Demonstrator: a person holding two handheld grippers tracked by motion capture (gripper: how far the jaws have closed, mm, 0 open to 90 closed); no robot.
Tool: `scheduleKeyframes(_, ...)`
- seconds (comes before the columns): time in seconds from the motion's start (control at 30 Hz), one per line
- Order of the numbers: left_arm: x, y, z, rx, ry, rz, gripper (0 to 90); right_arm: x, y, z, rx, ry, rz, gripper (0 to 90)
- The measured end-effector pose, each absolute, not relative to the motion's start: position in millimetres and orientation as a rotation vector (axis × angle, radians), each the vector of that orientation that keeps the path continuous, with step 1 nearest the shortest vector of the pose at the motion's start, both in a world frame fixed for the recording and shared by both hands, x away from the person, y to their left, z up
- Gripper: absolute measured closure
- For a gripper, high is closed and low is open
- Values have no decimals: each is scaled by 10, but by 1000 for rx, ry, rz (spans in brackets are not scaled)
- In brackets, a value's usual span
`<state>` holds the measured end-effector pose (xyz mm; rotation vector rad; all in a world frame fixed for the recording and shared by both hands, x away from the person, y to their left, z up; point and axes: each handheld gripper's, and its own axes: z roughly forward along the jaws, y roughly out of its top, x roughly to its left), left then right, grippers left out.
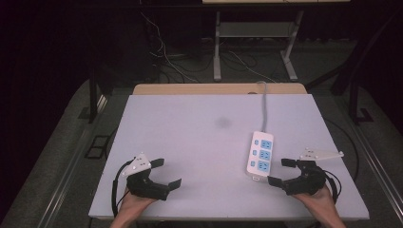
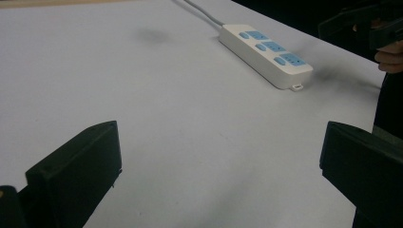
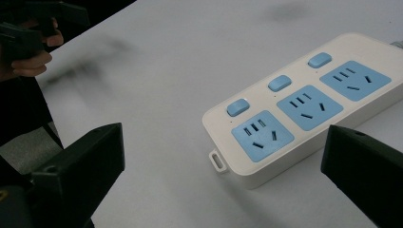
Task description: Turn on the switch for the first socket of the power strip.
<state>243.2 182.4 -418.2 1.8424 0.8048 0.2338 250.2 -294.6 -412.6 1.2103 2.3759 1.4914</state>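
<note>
My right tool (image 1: 283, 172) has its jaws spread wide with nothing between them, hovering just beside the near end of the power strip (image 1: 261, 154). My left tool (image 1: 166, 172) is equally wide open and empty, well apart at the table's (image 1: 199, 128) near left. The strip lies flat right of centre, its cord (image 1: 264, 107) running to the far edge.

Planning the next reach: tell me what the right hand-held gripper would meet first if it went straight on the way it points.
Most likely the power strip: its near end lies just ahead of the open right hand-held gripper, roughly between the jaws' line. Depth is hard to judge.
</note>
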Motion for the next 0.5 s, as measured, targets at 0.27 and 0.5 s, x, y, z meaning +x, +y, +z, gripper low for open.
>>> scheduleKeyframes(0.27, 2429, 1827, -4180, 1842, 809, 233, 0, 2506, -2951, -4131, 1218, 2380, 1486, 3)
scheduleKeyframes(0.5, 2424, 1828, -4182, 1837, 813, 230, 0, 2497, -2956, -4126, 1232, 2383, 1474, 3)
